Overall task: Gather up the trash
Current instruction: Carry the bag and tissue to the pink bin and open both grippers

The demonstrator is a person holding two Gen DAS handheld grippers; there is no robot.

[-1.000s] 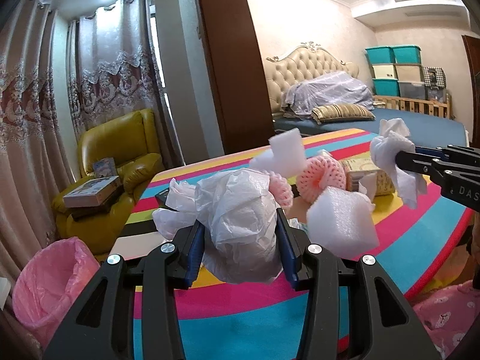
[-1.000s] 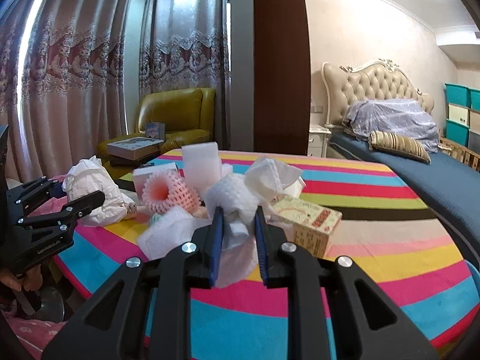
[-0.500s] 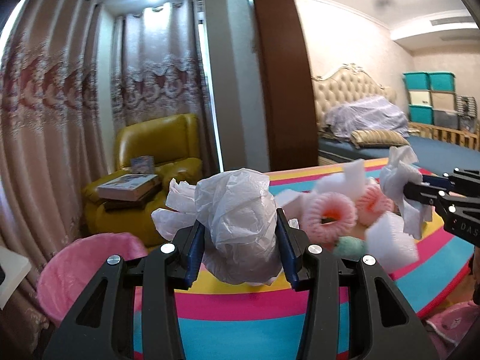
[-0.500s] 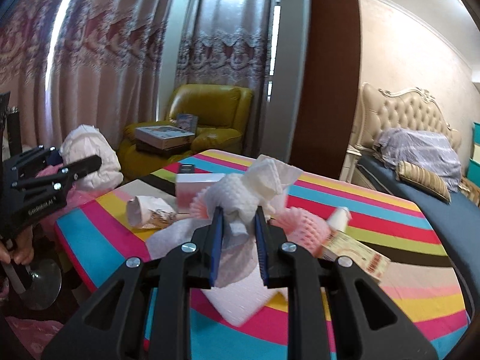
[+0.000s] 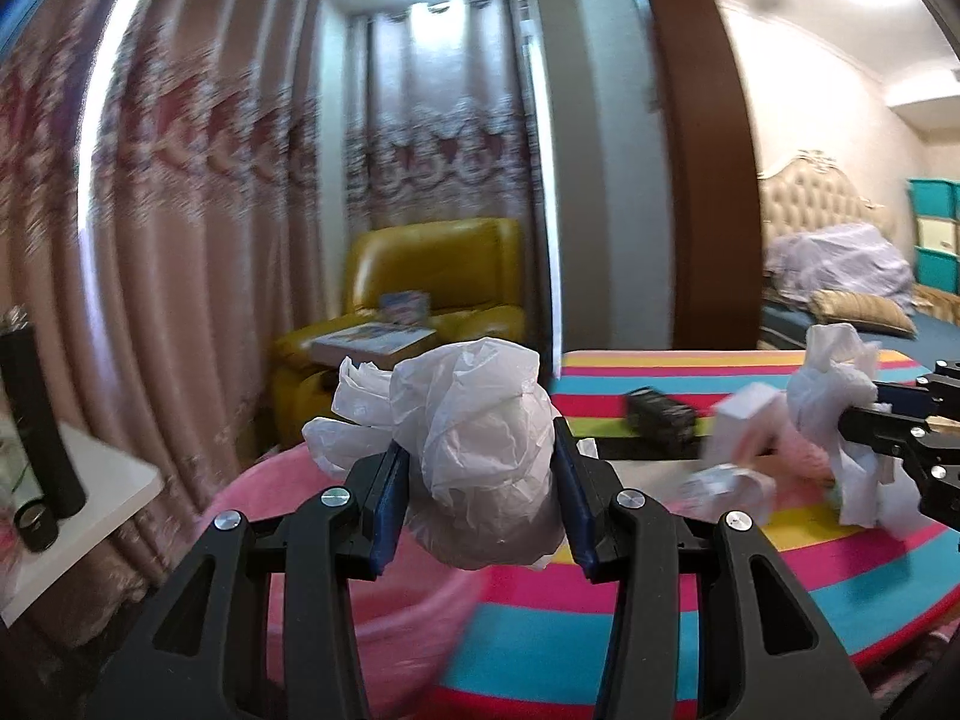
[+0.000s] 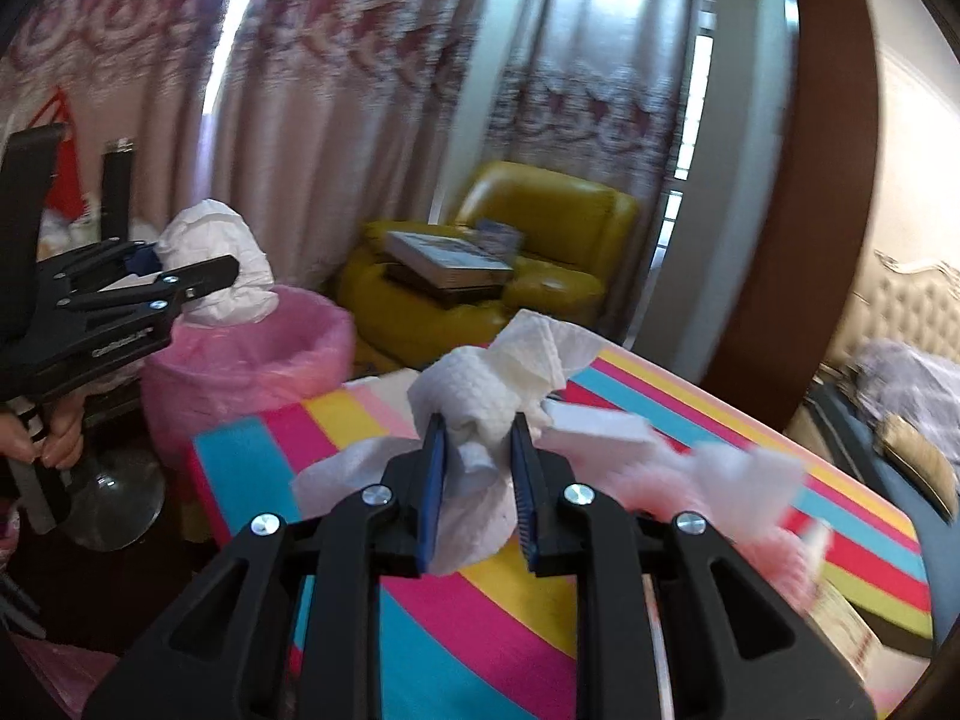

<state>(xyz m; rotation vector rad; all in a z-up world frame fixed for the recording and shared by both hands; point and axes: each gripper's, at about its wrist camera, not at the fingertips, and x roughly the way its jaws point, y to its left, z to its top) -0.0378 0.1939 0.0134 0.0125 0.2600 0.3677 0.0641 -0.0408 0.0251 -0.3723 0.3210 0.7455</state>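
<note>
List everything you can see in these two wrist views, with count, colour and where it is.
plastic bag wad: one, white, clamped in the left tongs, above the bin.
paper towel wad: one, white, clamped in the right tongs, over the table.
trash bin: one, pink liner, on the floor beside the table corner.
table: one, striped cloth, pink, blue, yellow.
foam scraps: several, white and pink, blurred, on the table.
black box: one, on the table.
armchair: one, yellow, by the curtains, books on it.
bed: one, cream headboard, far right.
left tongs: one, black, blue pads.
right tongs: one, black, blue pads.
hand: one, gripping the left handle.
</note>
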